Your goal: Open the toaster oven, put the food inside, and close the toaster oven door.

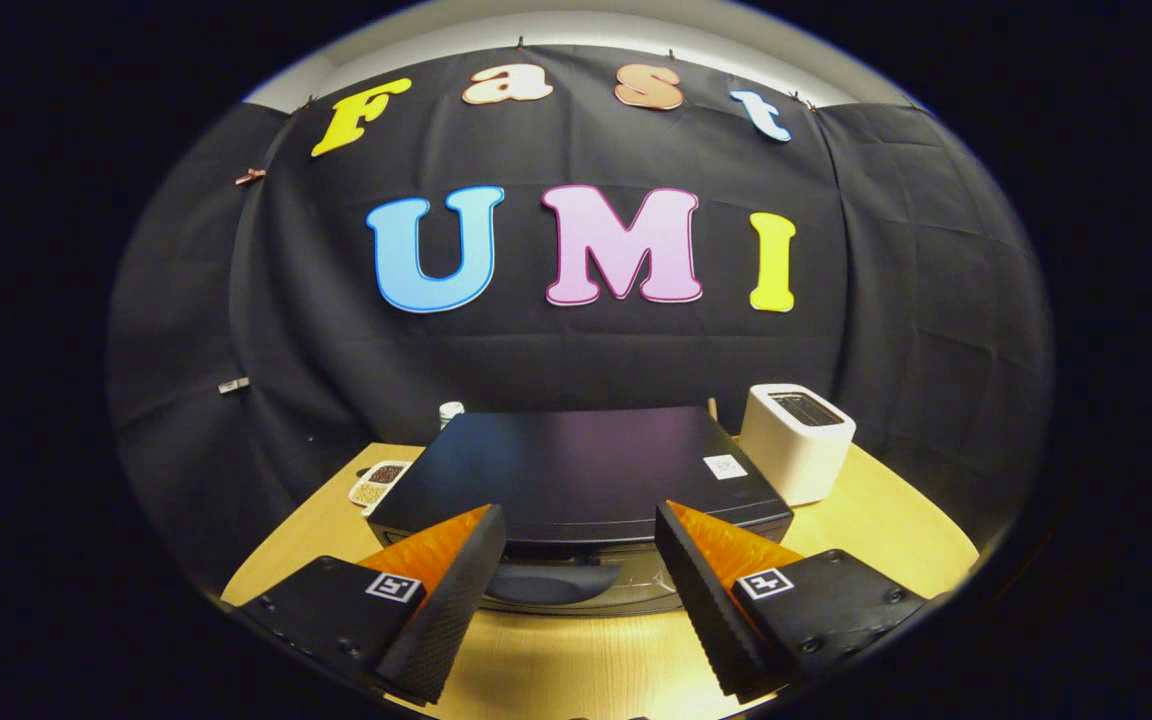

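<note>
With the hand-held gripper (571,590) spread and empty, the heavy, rigid toaster oven (581,470) door is best gripped at what appears to be its handle (551,583).

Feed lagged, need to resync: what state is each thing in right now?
Oven: door looks shut, handle between the jaws.
Gripper: open, holding nothing.
Toaster: upright beside the oven, slot looks empty.
Dish: left of the oven, holding food.

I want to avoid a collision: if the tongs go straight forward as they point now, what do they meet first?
Probably the toaster oven: its front edge and door handle lie just ahead, between the open tongs. Depth is unclear, so the remaining gap is uncertain.
</note>
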